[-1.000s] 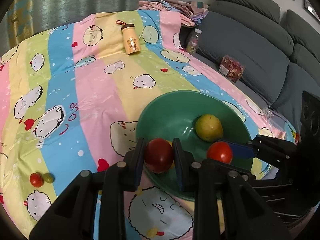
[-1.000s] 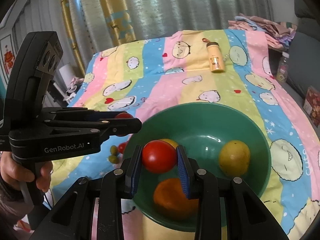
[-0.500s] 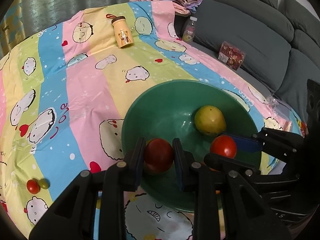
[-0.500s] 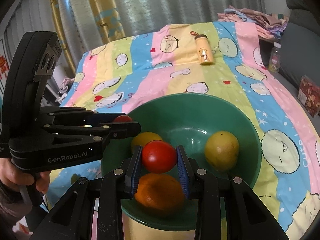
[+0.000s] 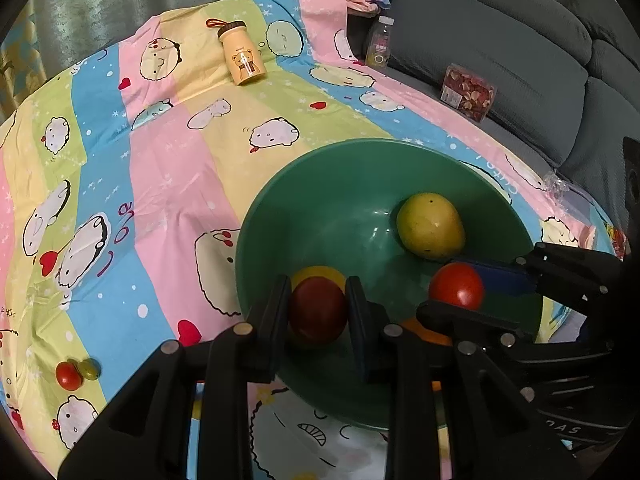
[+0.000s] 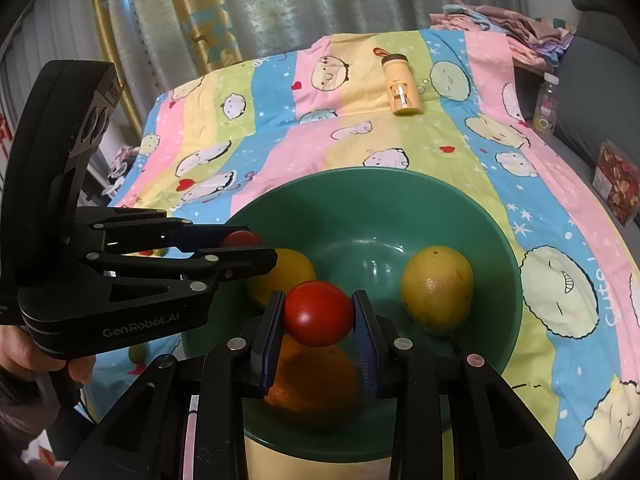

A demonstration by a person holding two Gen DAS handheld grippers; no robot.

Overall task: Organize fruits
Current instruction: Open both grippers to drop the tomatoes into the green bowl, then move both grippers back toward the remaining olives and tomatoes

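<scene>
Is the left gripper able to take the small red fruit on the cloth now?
Probably not yet: the left gripper is shut on a red tomato over the green bowl; the small red fruit lies unobstructed.

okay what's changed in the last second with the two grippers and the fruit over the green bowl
Both grippers moved further in over the green plastic bowl. The left gripper still clamps a dark red tomato, the right gripper a bright red tomato. Nothing released; the yellow-green pear stayed put.
</scene>
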